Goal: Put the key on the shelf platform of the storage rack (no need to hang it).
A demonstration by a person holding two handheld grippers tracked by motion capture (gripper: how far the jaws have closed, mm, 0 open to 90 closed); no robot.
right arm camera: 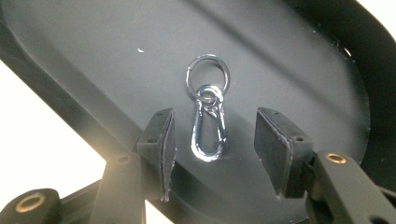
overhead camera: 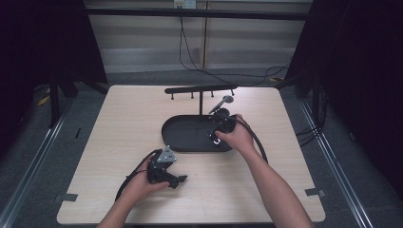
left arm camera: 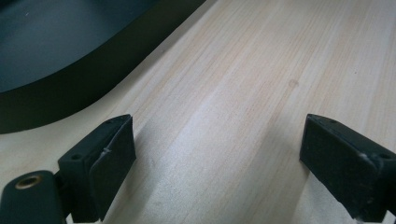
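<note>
Two hand-held tools work over a pale wood-grain tabletop (overhead camera: 119, 142) that carries a black oval metal tray (overhead camera: 183, 135) with a low rim. In the high view the right tool (overhead camera: 219, 129) is held over the tray's right end, just in front of a black T-shaped hanging rack with small pegs (overhead camera: 200, 90) that rises from the tray's far side, and a grey paddle-shaped piece (overhead camera: 224, 101) sticks up beside the rack's post. In the right gripper view, that tool (right arm camera: 215, 140) has its jaws spread apart, one on each side of a shiny silver metal snap hook with a round ring linked to its top (right arm camera: 208, 114); the hook lies flat on the tray floor (right arm camera: 116, 56) between the jaws, touched by neither. The left tool (overhead camera: 166, 173) rests low over the bare tabletop, in front of the tray and well apart from the right tool. In the left gripper view, its jaws stand wide apart with nothing between them but wood (left arm camera: 243, 93), and the tray's dark rim (left arm camera: 84, 88) curves across the upper left.
</note>
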